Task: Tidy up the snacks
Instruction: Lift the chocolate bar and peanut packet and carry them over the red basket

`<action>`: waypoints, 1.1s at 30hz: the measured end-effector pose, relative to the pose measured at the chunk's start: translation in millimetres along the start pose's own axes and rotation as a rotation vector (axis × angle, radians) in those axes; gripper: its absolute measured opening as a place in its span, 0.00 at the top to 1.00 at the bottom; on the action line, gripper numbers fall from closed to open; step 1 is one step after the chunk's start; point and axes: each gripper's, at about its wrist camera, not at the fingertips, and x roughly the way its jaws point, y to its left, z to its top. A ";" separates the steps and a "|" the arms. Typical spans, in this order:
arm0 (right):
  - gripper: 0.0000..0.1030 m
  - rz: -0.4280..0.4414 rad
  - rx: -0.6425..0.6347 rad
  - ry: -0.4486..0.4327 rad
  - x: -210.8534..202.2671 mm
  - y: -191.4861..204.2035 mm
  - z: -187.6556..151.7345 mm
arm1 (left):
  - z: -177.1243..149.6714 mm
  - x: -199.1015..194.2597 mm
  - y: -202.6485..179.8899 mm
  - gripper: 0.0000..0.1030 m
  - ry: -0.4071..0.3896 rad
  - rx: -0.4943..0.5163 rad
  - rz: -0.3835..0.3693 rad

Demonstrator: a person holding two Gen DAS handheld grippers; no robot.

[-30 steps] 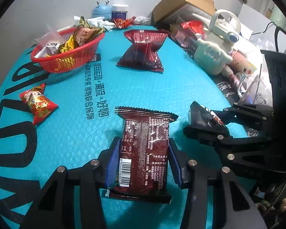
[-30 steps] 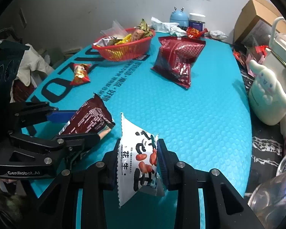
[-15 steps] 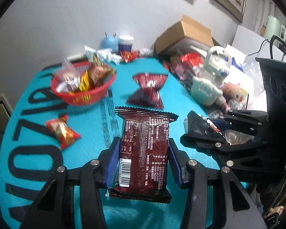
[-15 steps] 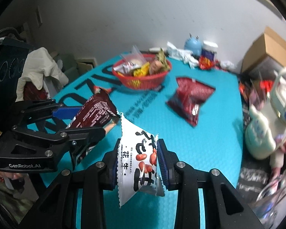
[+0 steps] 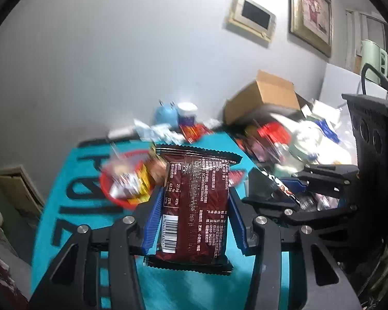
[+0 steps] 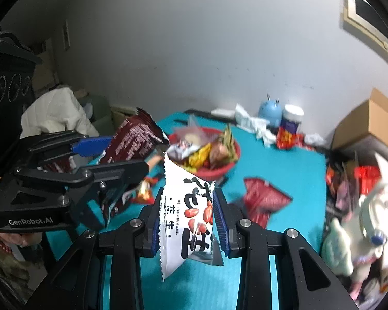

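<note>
Both grippers have risen since a second ago, lifting their packets clear of the teal bubble-textured mat, and the wall now fills the upper half of each view

Left wrist view: the left gripper [image 5: 191, 206] is clamped on a glossy dark brown snack packet [image 5: 194, 206], flat and rectangular with serrated ends, small print and a barcode facing the camera; ribbed blue pads press its long edges. Beyond it sits a round red mesh basket [image 5: 113, 193] heaped with crinkled wrappers, blurred, on the teal mat [image 5: 72, 196] with its large black lettering. At right the right gripper [image 5: 279, 188] holds its own packet, seen edge-on. An open cardboard box [image 5: 261, 100], a pale blue round container [image 5: 165, 116] and cluttered packaging line the far edge; a framed picture [image 5: 311, 13] and a wall panel [image 5: 253, 15] hang on the grey wall.

Right wrist view: the right gripper's jaws are closed on a white peanut packet [image 6: 188, 217], pillowy, zigzag-edged, printed with bold black characters and red peanuts. At left the left gripper shows side-on with the brown packet tilted. The red basket lies just past the white packet, a crumpled dark red bag [image 6: 263, 201] on the mat to its right, and a white plush figure [image 6: 367, 219] at the right edge
</note>
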 end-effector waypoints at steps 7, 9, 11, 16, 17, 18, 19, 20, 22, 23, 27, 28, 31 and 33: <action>0.67 -0.022 -0.015 -0.052 11.7 -10.0 38.3 | 36.4 6.3 14.3 0.54 -0.080 0.024 0.031; 0.67 -0.032 -0.017 -0.068 15.1 -12.4 48.9 | 44.1 10.0 18.6 0.54 -0.095 0.031 0.032; 0.67 -0.036 -0.019 -0.085 19.7 -15.1 60.2 | 52.4 15.5 23.1 0.54 -0.111 0.029 0.033; 0.67 -0.032 -0.023 -0.096 34.6 -22.0 78.9 | 69.2 32.3 36.5 0.54 -0.134 0.010 0.027; 0.67 -0.033 -0.019 -0.097 40.4 -24.6 83.0 | 70.9 35.9 38.4 0.54 -0.136 0.008 0.031; 0.67 -0.032 -0.017 -0.097 43.4 -26.1 85.3 | 72.9 39.9 40.7 0.54 -0.138 0.007 0.036; 0.67 -0.028 -0.017 -0.095 48.5 -27.5 87.5 | 74.7 44.5 44.0 0.54 -0.141 0.004 0.045; 0.67 -0.025 -0.013 -0.093 55.0 -29.9 89.8 | 75.8 48.5 46.8 0.54 -0.142 0.000 0.051; 0.67 -0.013 0.002 -0.083 66.6 -34.3 92.3 | 76.6 59.4 54.4 0.54 -0.139 -0.016 0.061; 0.67 -0.005 0.015 -0.074 75.3 -37.4 93.1 | 76.0 64.8 58.1 0.54 -0.132 -0.024 0.064; 0.67 0.007 0.042 -0.042 104.7 -44.4 92.1 | 71.1 93.6 76.2 0.54 -0.068 -0.062 0.080; 0.67 0.009 0.046 -0.035 110.8 -45.8 91.3 | 69.2 100.2 80.2 0.54 -0.054 -0.065 0.090; 0.67 0.029 0.061 -0.015 128.3 -50.7 87.4 | 64.4 116.7 90.5 0.54 -0.002 -0.083 0.103; 0.67 0.037 0.068 0.015 139.8 -52.7 84.5 | 61.8 125.7 92.4 0.54 0.030 -0.081 0.102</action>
